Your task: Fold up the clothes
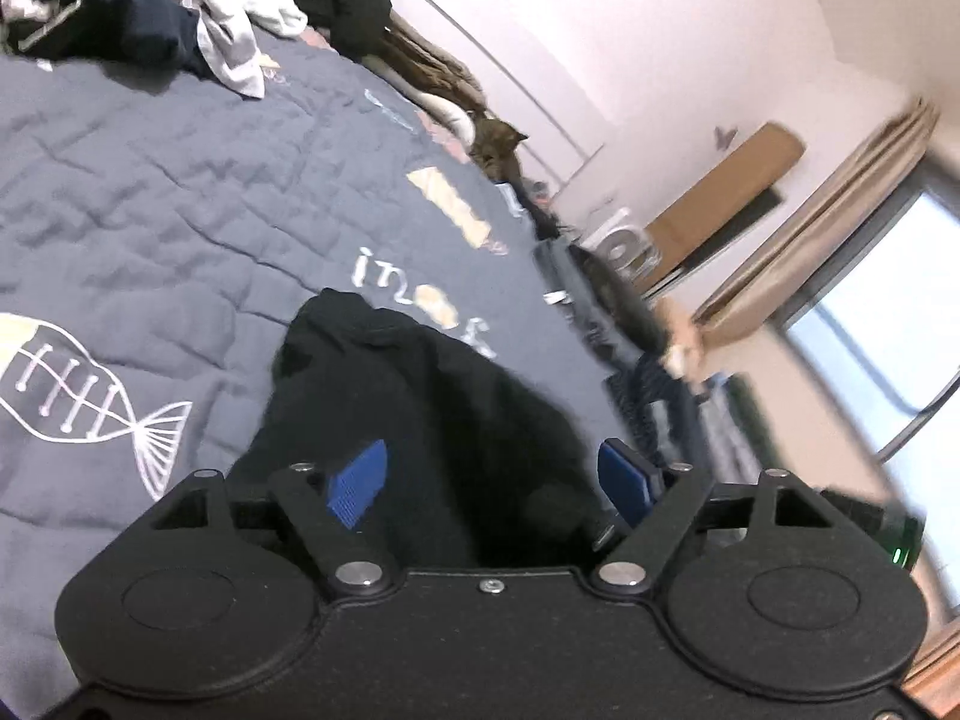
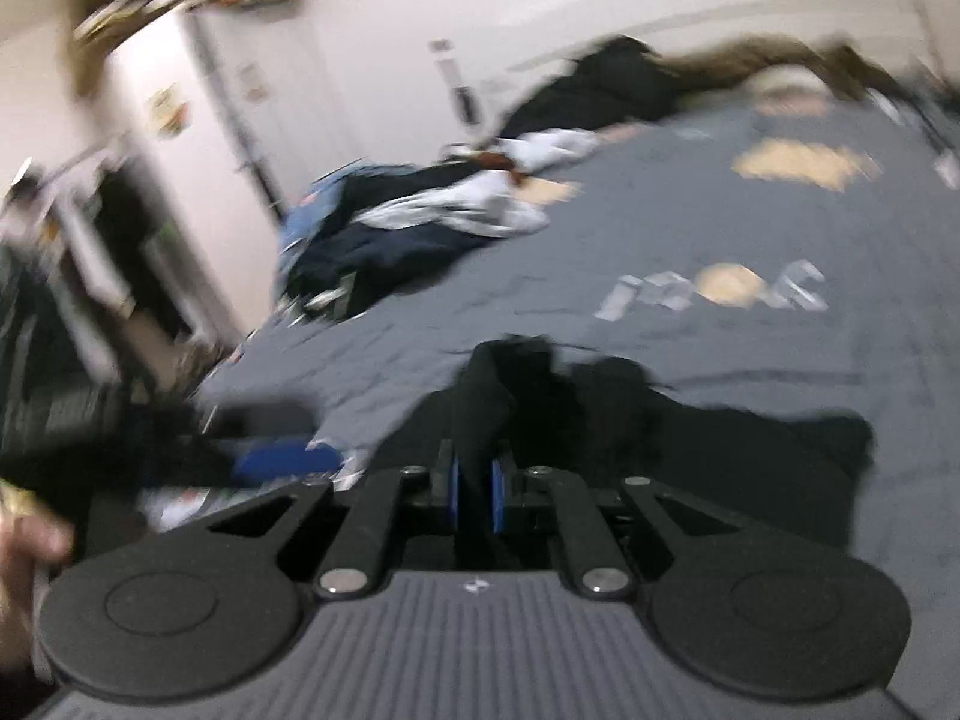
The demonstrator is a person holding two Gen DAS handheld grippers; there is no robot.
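Left wrist: cat; right wrist: door.

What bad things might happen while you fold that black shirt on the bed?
The right gripper pinches only a small bunch of the black garment, so it might slip out. The left gripper is open around the cloth without gripping, so the fold may sag on that side. A cat sits at the bed's far edge and might jump onto the clothes.
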